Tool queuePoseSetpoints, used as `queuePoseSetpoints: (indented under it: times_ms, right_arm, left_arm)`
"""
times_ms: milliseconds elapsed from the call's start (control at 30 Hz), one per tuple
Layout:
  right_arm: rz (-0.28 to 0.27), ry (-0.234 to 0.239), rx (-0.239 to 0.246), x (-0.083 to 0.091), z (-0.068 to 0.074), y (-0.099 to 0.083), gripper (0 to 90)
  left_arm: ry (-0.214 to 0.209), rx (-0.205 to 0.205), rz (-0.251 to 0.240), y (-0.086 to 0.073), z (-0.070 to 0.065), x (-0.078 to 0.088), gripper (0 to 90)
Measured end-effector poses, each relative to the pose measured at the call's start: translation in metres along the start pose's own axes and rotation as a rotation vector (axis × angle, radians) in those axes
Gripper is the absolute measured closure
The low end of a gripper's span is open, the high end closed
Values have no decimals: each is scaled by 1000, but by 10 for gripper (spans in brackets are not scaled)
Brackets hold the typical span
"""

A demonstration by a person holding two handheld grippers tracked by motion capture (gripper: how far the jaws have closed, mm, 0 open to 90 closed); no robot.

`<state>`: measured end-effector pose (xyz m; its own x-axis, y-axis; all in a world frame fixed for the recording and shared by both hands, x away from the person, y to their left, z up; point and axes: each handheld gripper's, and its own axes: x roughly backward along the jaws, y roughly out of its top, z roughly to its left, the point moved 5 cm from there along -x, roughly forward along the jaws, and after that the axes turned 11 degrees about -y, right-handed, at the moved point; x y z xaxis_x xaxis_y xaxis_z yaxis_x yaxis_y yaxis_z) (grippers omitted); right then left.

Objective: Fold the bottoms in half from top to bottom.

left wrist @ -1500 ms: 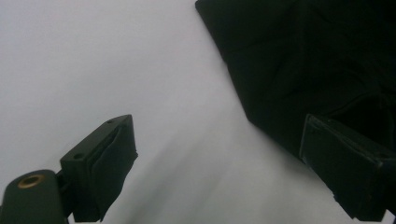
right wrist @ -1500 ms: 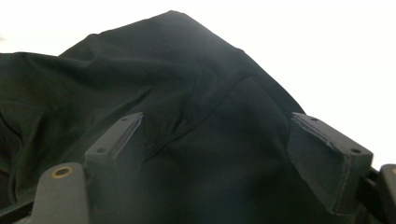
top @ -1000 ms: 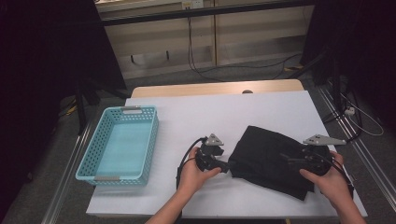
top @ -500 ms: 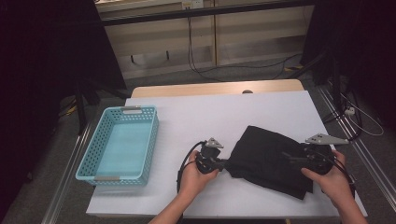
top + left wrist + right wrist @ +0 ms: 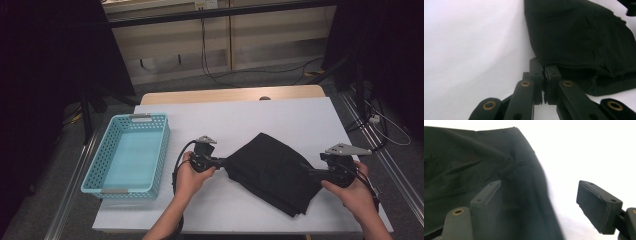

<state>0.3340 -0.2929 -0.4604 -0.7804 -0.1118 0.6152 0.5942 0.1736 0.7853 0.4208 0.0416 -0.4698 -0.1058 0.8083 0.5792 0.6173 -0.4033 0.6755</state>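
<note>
From above our side we look forward and down over the whole white table [image 5: 280, 120] and the floor beyond. Each gripper camera sits low and very close, looking along its own black jaws across the tabletop. All three share the crumpled black cloth [image 5: 272, 170] [image 5: 579, 37] [image 5: 474, 170].

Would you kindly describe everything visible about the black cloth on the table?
The black folded cloth is soft, matte fabric with creases and a seamed edge, lying flat and skewed on the white table, right of the light blue plastic basket. The left gripper is shut at its near-left corner; whether cloth is pinched is unclear. The right gripper stands open over its right edge, one of its fingers above the fabric.
</note>
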Motion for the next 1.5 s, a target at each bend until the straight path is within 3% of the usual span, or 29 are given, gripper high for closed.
queuePoseSetpoints:
  times_ms: [100,267,400,467,600,667,867,1033,1333,1500]
  right_arm:
    - [-6,2,5,1,2,1,202]
    - [-3,5,11,1,6,0,202]
    - [-8,8,20,2,10,0,202]
    - [-13,7,21,3,13,0,200]
    - [-18,7,32,2,20,0,197]
    - [-20,7,39,0,29,0,192]
    - [-18,22,48,-10,44,-1,193]
    - [-5,42,57,-19,56,0,194]
    - [-5,40,27,-27,58,4,212]
    - [14,51,50,-32,64,2,240]
  left_arm:
    - [31,19,-21,3,13,14,867]
    - [74,19,-20,6,21,24,867]
    - [165,23,-48,12,32,39,867]
    - [188,41,-68,13,35,43,867]
    - [192,62,-71,11,39,44,855]
    - [220,73,-76,9,42,45,739]
    - [232,98,-60,8,43,49,364]
    - [243,105,-18,4,44,51,223]
    - [268,88,-15,3,42,57,166]
    - [274,79,-8,2,41,58,151]
